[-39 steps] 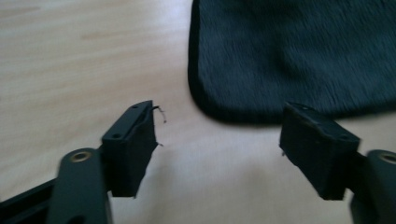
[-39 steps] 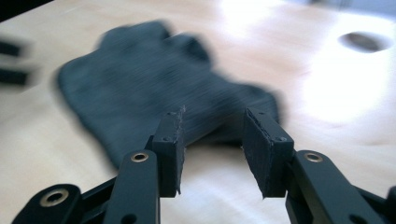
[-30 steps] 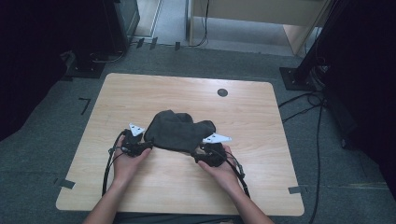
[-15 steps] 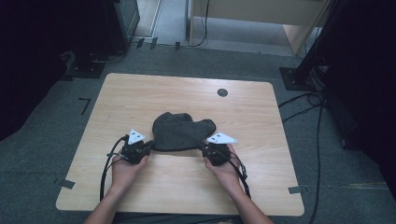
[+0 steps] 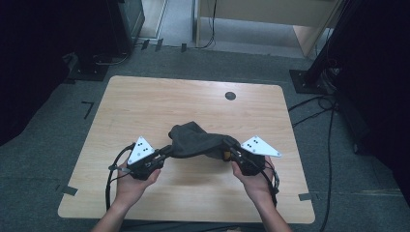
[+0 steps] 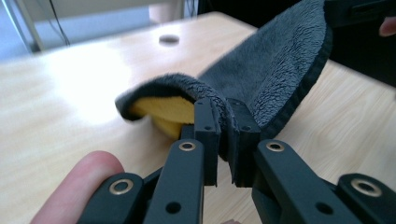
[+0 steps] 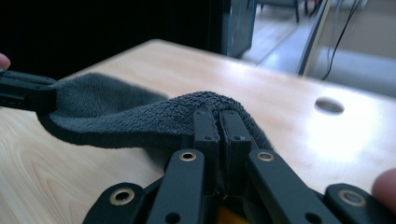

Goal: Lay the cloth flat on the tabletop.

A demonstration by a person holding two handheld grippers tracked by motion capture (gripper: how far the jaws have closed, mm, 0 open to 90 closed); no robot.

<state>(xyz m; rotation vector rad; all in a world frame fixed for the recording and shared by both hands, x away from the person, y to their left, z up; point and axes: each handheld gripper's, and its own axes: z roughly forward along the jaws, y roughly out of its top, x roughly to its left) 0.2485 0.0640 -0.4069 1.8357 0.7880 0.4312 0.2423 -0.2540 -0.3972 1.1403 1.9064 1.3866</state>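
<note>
Both claws are gripping one dark grey cloth (image 5: 196, 141) and holding it up between them above the tabletop (image 5: 145, 99). The left claw (image 5: 164, 150) is clamped together on one edge of the cloth; in the left gripper view the jaws are pinching the folded hem just ahead of the fingertips (image 6: 226, 135), with a yellow underside (image 6: 163, 109) peeking out beside the left jaw. The right claw (image 5: 228, 151) is clamped on the opposite edge, and in the right gripper view the jaws are closing on a bunched ridge of fabric (image 7: 219, 123). The cloth is sagging in the middle, its far lobe probably touching the wood beyond the claws, though the high view is too coarse to be sure.

Risks from here:
- Both bites are looking shallow, right at the hem; any sideways pull is likely slipping the fleece out of one claw, dropping that side.
- The right claw is holding a crumpled fold, not a flat corner, so spreading apart may be leaving the cloth twisted.
- The left claw may be catching two layers, grey and yellow; a folded-over edge would be staying folded.
- If the trailing lobe is dragging on the tabletop, it could bunch under the cloth.
- Uneven lifting between the claws is tilting the span and shifting load onto one grip.
</note>
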